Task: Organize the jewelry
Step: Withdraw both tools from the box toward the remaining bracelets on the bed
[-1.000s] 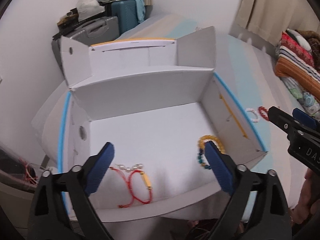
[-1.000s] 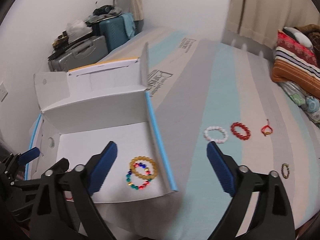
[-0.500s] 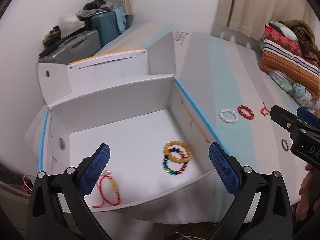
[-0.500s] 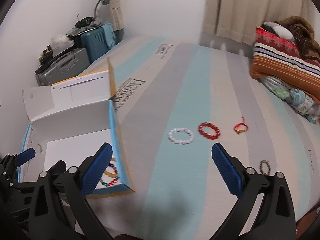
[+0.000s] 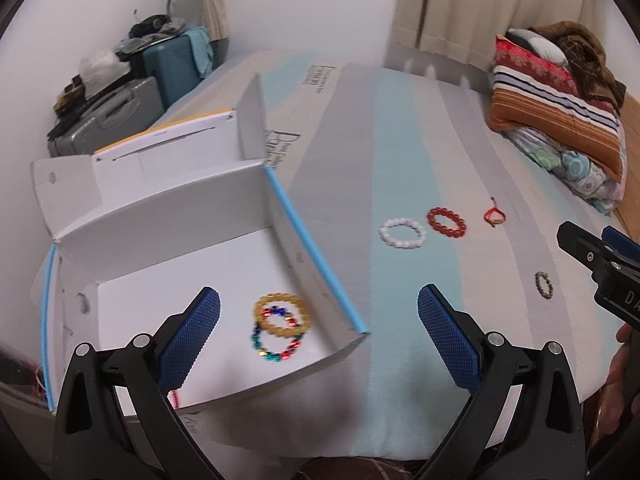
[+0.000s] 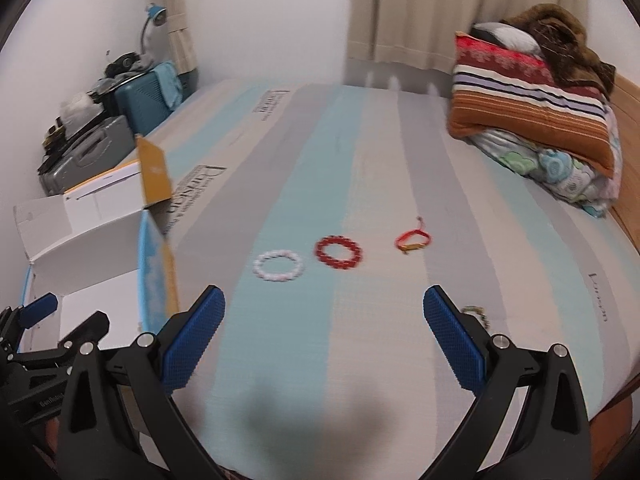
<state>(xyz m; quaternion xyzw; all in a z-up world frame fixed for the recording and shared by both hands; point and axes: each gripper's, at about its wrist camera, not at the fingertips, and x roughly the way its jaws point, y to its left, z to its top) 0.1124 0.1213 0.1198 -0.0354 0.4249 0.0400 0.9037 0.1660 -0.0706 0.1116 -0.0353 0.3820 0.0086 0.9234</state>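
Observation:
A white cardboard box point(image 5: 168, 216) lies open on the bed, left of both grippers. Inside it lie a yellow bead bracelet point(image 5: 282, 314) over a multicoloured bead bracelet point(image 5: 274, 344). On the striped bed cover lie a white bead bracelet point(image 6: 278, 266), a red bead bracelet point(image 6: 338, 252), a red cord bracelet point(image 6: 414, 240) and a small dark bead bracelet point(image 5: 544, 285). My left gripper point(image 5: 318, 330) is open and empty over the box's right front corner. My right gripper point(image 6: 324, 332) is open and empty, short of the white and red bracelets.
Folded blankets and a pillow point(image 6: 532, 80) are piled at the bed's far right. Suitcases point(image 6: 132, 112) with clutter stand by the wall beyond the box. Curtains point(image 6: 420, 8) hang behind the bed. The box's raised flap point(image 6: 154, 172) stands between box and bed cover.
Both grippers have swung right, away from the box interior toward the bracelets on the bed cover. The red cord bracelets in the box's left corner have slipped behind my left finger.

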